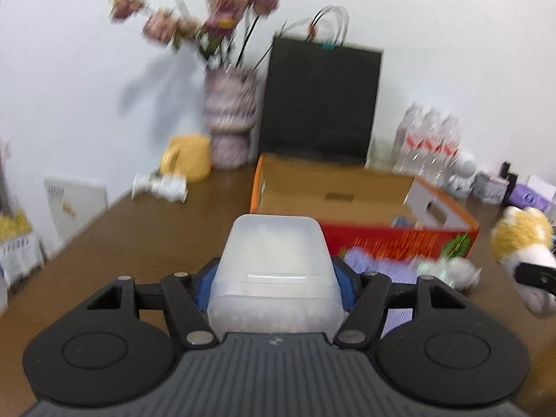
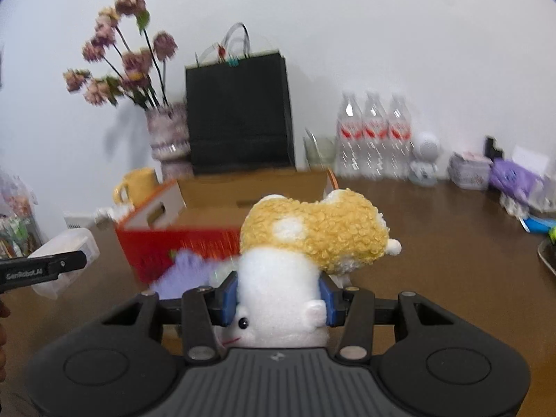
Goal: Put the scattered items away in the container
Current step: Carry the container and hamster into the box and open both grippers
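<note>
My left gripper [image 1: 274, 288] is shut on a translucent white plastic box [image 1: 274, 271], held above the brown table, just in front of the open red and orange cardboard box [image 1: 347, 187]. My right gripper [image 2: 279, 299] is shut on a white and yellow plush toy [image 2: 312, 236], its blue pads pressing the white body. The same cardboard box [image 2: 243, 191] lies ahead of it. The plush toy [image 1: 521, 243] also shows at the right edge of the left wrist view, and the plastic box [image 2: 66, 253] at the left of the right wrist view.
A purple cloth [image 2: 187, 271] and a crumpled white item [image 1: 451, 271] lie by the cardboard box's red front. Behind stand a vase of flowers [image 1: 229, 118], a black paper bag [image 1: 319, 100], a yellow mug [image 1: 189, 156], water bottles [image 2: 373, 135] and small items [image 2: 514, 177] at the right.
</note>
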Demonstrator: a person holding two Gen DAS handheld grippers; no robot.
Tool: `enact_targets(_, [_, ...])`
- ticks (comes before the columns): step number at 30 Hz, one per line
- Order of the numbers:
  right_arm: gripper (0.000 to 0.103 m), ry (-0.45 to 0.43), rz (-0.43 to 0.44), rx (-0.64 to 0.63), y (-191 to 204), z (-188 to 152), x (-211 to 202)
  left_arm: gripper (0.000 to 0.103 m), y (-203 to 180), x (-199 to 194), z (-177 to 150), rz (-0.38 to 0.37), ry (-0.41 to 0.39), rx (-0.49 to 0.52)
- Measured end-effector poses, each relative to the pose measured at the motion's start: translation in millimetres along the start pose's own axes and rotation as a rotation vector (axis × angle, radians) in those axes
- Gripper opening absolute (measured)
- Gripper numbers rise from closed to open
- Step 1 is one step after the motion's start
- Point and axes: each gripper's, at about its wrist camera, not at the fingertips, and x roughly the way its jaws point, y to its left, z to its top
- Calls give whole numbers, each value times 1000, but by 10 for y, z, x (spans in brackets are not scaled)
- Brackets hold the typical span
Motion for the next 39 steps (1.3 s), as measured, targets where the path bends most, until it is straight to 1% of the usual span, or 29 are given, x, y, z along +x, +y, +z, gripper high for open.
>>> enact_targets(2, [45,-18,38,7,-12,186,79,66,-35,2,185,-26,-29,15])
enact_targets(5, [45,-47,58,-18,21,470,236,66,-77,103,484,-62,-46,11])
enact_targets(9, [45,-54,74,-57,63,839,545,66,-138,399,836,-103,-31,-3])
enact_targets(12, [45,-3,91,-81,52,1080,902,67,-184,744,1038,-120,14,4])
enact_targets(14, [45,49,88,-95,33,1213,1190,66,-230,1049,1151,-115,61,14])
enact_targets(16, [45,111,87,-97,2,1301,1488,66,-266,1393,1222,-109,129,15])
enact_targets(19, [45,200,87,-88,-13,1361,1905,66,-307,1900,1240,-99,246,4])
enact_targets(21, [45,252,77,-87,-8,1355,2161,67,-391,2180,1193,-95,313,26])
enact_targets(22, [45,273,71,-84,-6,1336,2271,67,-422,2301,1154,-78,338,33])
enact_targets(24, [45,318,70,-87,10,1299,2481,67,-466,2459,1076,-47,361,64])
enact_targets(27, [45,368,65,-94,47,1254,2695,67,-483,2630,1010,-27,400,66])
enact_targets(32, [45,432,60,-83,73,1178,2894,67,-490,2798,946,-12,461,74])
enact_targets(34, [47,458,61,-81,75,1132,2940,67,-498,2832,898,-1,484,85])
enact_targets(36, [51,472,57,-82,82,1097,2956,67,-538,2827,875,21,478,120])
enact_targets(37, [58,476,55,-88,87,1088,2954,67,-541,2816,866,27,474,121])
enact_targets(38, [63,479,53,-96,98,1081,2946,69,-538,2804,870,26,467,116])
enact_targets(39, [76,476,49,-101,105,1078,2927,78,-534,2783,882,17,460,114])
